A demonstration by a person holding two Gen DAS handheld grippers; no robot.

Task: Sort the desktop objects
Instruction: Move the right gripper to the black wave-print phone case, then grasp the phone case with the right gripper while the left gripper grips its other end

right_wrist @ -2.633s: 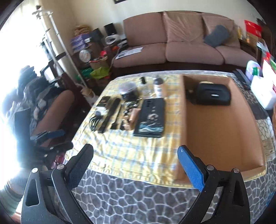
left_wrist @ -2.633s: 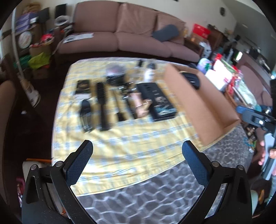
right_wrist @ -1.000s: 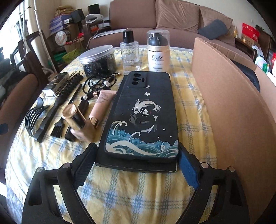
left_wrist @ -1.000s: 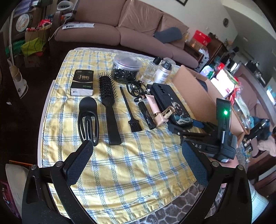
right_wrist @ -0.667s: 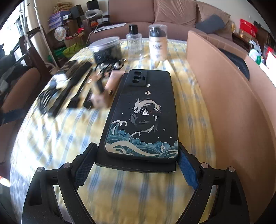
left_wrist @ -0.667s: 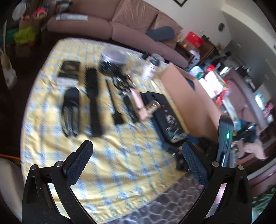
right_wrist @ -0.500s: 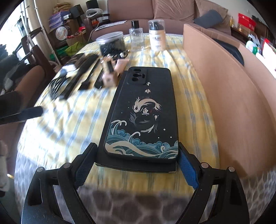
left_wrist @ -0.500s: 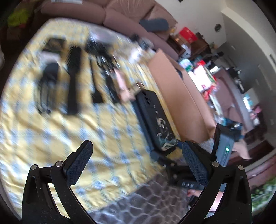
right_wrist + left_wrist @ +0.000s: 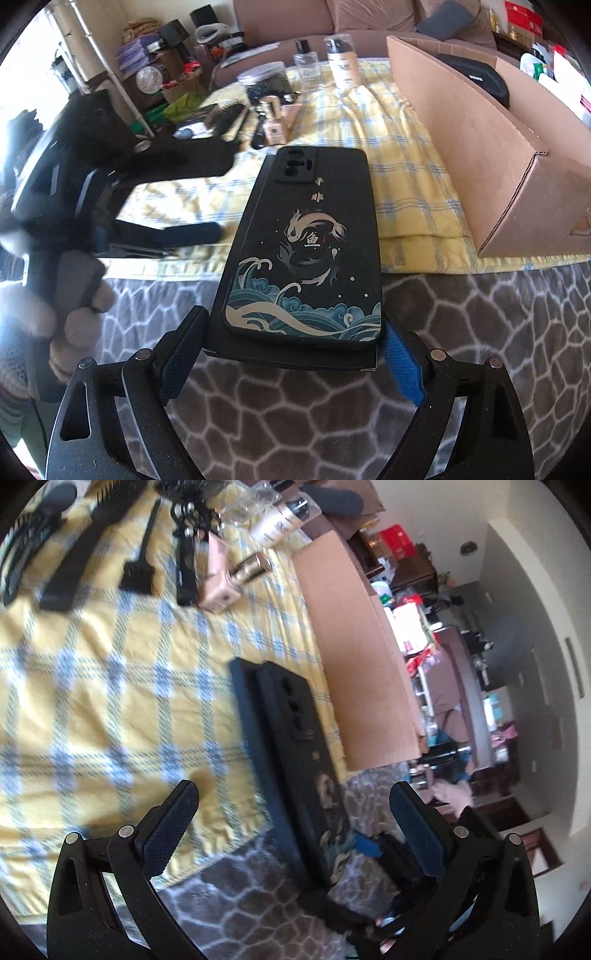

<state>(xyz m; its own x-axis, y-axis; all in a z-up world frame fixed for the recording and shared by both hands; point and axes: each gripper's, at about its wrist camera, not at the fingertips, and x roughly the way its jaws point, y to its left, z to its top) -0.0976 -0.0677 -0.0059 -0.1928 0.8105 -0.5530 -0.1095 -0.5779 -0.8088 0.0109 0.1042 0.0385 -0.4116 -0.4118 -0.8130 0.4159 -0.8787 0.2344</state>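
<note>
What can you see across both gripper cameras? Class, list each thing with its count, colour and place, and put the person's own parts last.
Phone case on flat box: one, black with fish and waves, clamped in the right gripper, lifted off the cloth.
Cardboard box: one, brown, on the right of the table.
Pouch: one, black, inside the cardboard box.
Tablecloth: one, yellow with blue checks, under everything.
Hair brush: one, black, far left of the cloth.
Foundation bottle: one, beige with gold cap, lying mid-cloth.
Jar: one, clear with dark contents, far end.
Left gripper: one, black, open, beside the case.
Right gripper: one, black with blue pads.
</note>
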